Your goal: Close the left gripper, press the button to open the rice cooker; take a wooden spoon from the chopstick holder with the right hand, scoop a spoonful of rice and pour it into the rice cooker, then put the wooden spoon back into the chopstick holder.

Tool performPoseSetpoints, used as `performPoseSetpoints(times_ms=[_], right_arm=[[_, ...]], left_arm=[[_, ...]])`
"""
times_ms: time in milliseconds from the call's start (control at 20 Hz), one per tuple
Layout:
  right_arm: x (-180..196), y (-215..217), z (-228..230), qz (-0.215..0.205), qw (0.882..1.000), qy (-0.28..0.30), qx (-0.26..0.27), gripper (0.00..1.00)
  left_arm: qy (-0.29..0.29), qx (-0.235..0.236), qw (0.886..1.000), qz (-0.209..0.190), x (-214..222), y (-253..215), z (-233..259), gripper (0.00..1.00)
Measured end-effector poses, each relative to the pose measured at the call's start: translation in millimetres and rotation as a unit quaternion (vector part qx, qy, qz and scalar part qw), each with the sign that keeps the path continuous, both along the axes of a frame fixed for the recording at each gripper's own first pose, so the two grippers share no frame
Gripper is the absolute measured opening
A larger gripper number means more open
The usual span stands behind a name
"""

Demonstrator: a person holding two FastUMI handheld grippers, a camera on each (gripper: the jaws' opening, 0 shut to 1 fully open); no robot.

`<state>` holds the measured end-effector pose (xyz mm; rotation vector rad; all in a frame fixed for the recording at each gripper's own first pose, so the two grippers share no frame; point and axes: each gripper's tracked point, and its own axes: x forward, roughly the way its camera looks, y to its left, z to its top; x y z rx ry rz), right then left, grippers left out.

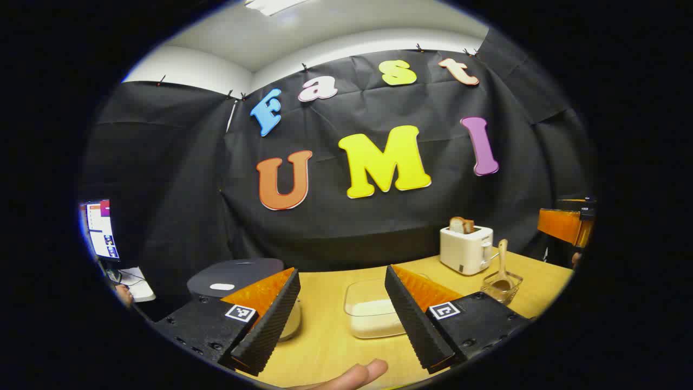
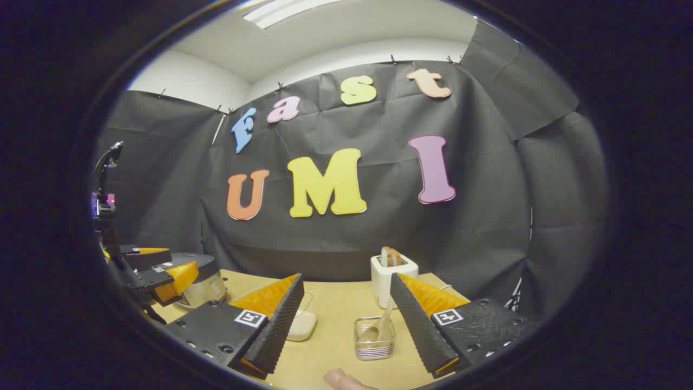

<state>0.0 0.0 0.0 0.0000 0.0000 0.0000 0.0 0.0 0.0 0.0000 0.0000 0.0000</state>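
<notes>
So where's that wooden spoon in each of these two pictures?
Left gripper view: the wooden spoon stands in its holder at lower right, right of the toaster.
Right gripper view: the wooden spoon is low, right of centre, between this gripper's fingers, in front of the toaster.
Shared landmark: the toaster.

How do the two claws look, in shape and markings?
Each claw, left claw and right claw, has two wedge-shaped fingers with ribbed inner faces. The fingers sit on dark blocks with screw holes, and each block carries a small square black-and-white marker. A bare fingertip shows below.
</notes>
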Motion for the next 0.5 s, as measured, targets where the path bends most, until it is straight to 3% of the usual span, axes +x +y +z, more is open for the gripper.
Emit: performPoseSetpoints(times_ms=[50,200,400,450,500], right_arm=[[6.3,12.4,-6.7,0.009,1.0,0.005,0.007,0.95],[30.6,43.1,-16.7,0.031,0.999,0.019,0.016,0.93],[47.9,62.1,-23.2,0.023,0.999,0.035,0.009,0.95],[48.3,64.4,-23.3,0.017,0.999,0.038,0.006,0.96],[48.6,66.5,-23.8,0.011,0.999,0.038,0.003,0.92]], left_arm=[[0.004,-0.007,1.0,0.012,6.6,20.8,-5.4,1.0],[0.003,-0.034,0.999,0.031,20.8,60.9,-7.3,1.0],[0.009,-0.051,0.998,0.029,28.6,86.5,-16.0,1.0],[0.01,-0.052,0.998,0.031,29.5,92.4,-17.3,0.95],[0.011,-0.053,0.998,0.031,28.9,97.1,-19.3,1.0]])
